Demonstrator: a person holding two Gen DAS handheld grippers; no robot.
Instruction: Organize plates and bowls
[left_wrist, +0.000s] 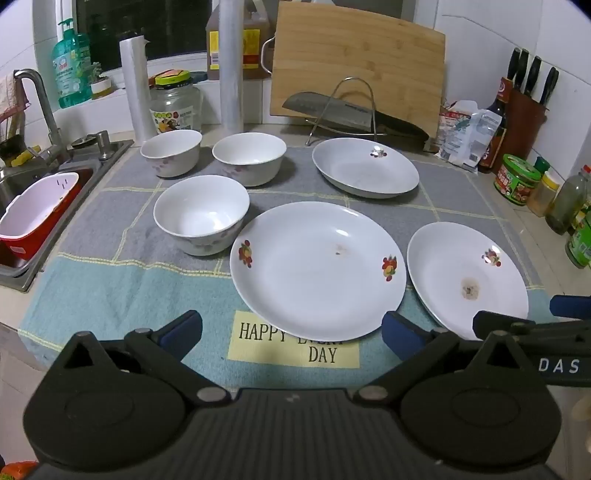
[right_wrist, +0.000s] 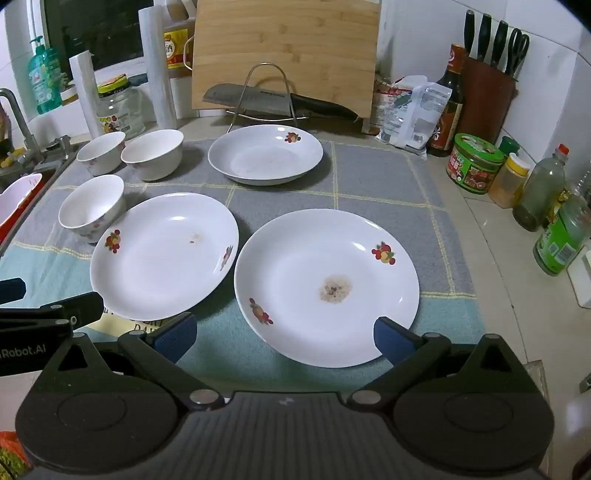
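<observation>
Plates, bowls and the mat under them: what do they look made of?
Plates and bowls: likely glazed ceramic or opal glass, glossy white with sharp highlights and printed fruit and flower decals. Mat: soft woven or microfibre cloth, matte, with stitched grid lines.

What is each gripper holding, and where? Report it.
Nothing. The left gripper and right gripper both have jaws wide open above the mat, gripping neither plates nor bowls.
</observation>
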